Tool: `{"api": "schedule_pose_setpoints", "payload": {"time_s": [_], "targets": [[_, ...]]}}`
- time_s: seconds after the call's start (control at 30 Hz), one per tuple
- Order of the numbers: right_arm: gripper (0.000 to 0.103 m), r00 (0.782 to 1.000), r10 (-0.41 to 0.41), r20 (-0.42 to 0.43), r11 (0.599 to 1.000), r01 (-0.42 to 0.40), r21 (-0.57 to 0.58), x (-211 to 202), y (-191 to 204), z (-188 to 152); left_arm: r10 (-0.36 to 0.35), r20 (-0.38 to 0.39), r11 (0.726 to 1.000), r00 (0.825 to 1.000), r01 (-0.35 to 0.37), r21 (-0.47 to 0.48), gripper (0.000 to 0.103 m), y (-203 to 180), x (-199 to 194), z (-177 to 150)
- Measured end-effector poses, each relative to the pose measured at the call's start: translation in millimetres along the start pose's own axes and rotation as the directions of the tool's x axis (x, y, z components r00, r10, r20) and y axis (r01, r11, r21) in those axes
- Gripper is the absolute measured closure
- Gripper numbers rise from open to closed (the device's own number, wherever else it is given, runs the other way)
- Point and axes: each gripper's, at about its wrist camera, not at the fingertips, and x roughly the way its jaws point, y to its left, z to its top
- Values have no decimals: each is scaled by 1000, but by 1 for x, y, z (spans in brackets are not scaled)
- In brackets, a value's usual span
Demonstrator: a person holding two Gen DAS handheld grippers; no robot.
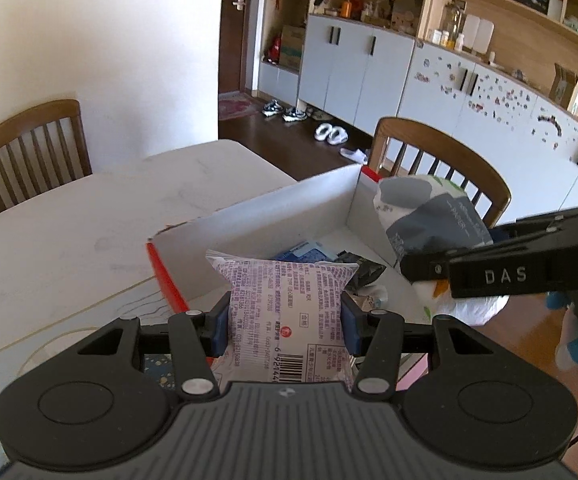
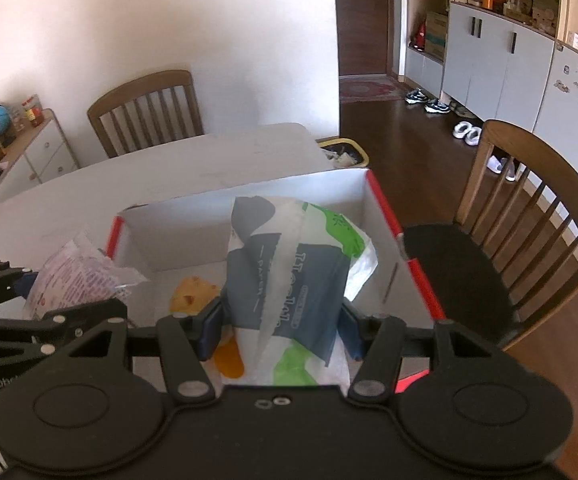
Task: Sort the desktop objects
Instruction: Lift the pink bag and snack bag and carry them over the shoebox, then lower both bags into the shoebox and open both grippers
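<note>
- While both grippers hover at the box (image 2: 245,192), the left gripper (image 1: 285,326) pinches a purple packet (image 1: 285,300) near its left wall.
- Right gripper (image 2: 281,328) clamps a tissue pack (image 2: 289,264) above the box interior.
- Risk: the grippers sit close together; releasing carelessly could knock the packet outside onto the table (image 1: 89,216).

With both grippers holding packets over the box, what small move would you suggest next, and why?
Probably lower the right gripper a little and open it. Its tissue pack already hangs over the inside of the white box, while the left gripper holds its purple snack packet nearer the box's edge.
</note>
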Motion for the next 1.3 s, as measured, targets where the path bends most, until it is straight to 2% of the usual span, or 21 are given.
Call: {"api": "schedule_pose_setpoints", "payload": {"time_s": [0.43, 0.7, 0.97, 1.3], "targets": [[44, 998, 26, -51, 992, -31, -118, 39, -11, 8, 20, -67, 998, 998, -16, 66, 52, -14, 50, 7], [43, 990, 36, -136, 981, -61, -182, 68, -13, 8, 32, -109, 993, 994, -19, 113, 52, -20, 73, 6], [41, 981, 35, -192, 969, -80, -232, 84, -13, 2, 21, -167, 992, 986, 1, 129, 51, -23, 88, 2], [39, 975, 3, -220, 966, -60, -252, 98, -19, -13, 5, -226, 995, 974, 18, 99, 51, -17, 99, -6]]}}
